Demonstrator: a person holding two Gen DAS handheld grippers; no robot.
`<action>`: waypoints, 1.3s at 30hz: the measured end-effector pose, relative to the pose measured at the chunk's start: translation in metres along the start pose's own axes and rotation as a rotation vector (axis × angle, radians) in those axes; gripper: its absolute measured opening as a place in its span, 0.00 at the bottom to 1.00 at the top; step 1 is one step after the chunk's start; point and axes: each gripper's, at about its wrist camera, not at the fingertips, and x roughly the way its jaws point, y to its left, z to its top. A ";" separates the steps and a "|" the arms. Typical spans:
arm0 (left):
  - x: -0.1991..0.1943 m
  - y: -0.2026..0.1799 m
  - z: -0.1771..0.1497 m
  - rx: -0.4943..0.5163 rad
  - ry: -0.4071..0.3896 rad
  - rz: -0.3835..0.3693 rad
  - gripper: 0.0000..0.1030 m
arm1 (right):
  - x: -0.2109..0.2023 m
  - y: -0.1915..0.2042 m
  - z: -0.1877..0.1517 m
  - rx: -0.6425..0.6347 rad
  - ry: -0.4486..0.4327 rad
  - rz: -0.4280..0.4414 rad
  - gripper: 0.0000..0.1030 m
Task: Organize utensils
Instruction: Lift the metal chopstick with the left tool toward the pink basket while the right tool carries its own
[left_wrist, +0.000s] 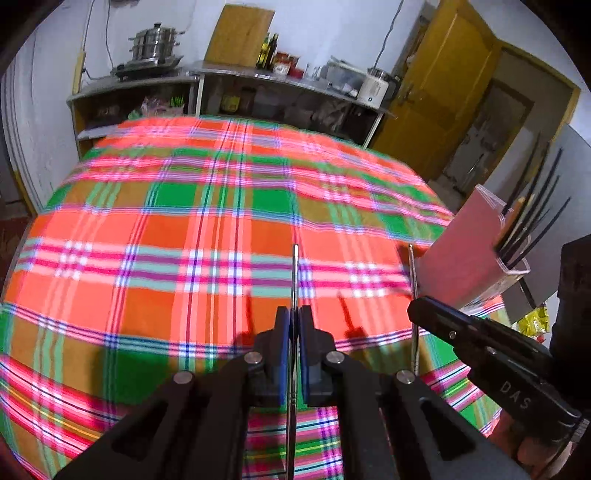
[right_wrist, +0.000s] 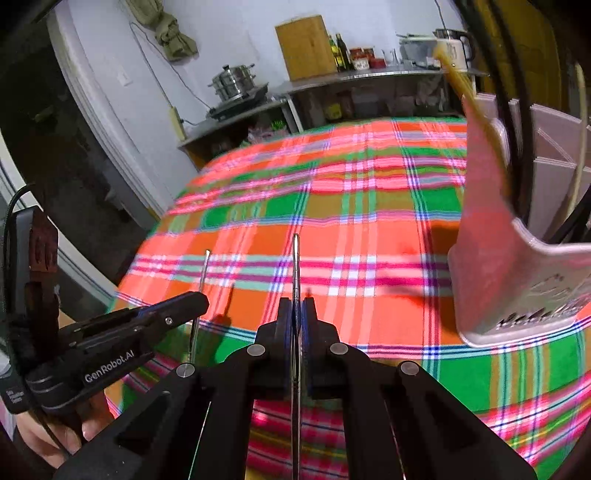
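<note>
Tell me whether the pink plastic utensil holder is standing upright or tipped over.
Upright. The pink plastic utensil holder stands on its base on the plaid tablecloth, its open top upward, with dark chopsticks sticking up out of it.

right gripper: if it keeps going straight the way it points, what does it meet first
Probably the plaid tablecloth. The right gripper, shut on a metal chopstick, points past the pink utensil holder on its right; depth is unclear.
</note>
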 end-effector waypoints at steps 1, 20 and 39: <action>-0.004 -0.002 0.002 0.005 -0.011 -0.003 0.06 | -0.005 0.001 0.002 -0.001 -0.012 0.003 0.05; -0.053 -0.029 0.016 0.064 -0.112 -0.042 0.06 | -0.062 -0.002 0.010 -0.001 -0.144 0.035 0.05; -0.065 -0.060 0.011 0.090 -0.104 -0.080 0.05 | -0.104 -0.027 -0.002 0.023 -0.212 0.032 0.05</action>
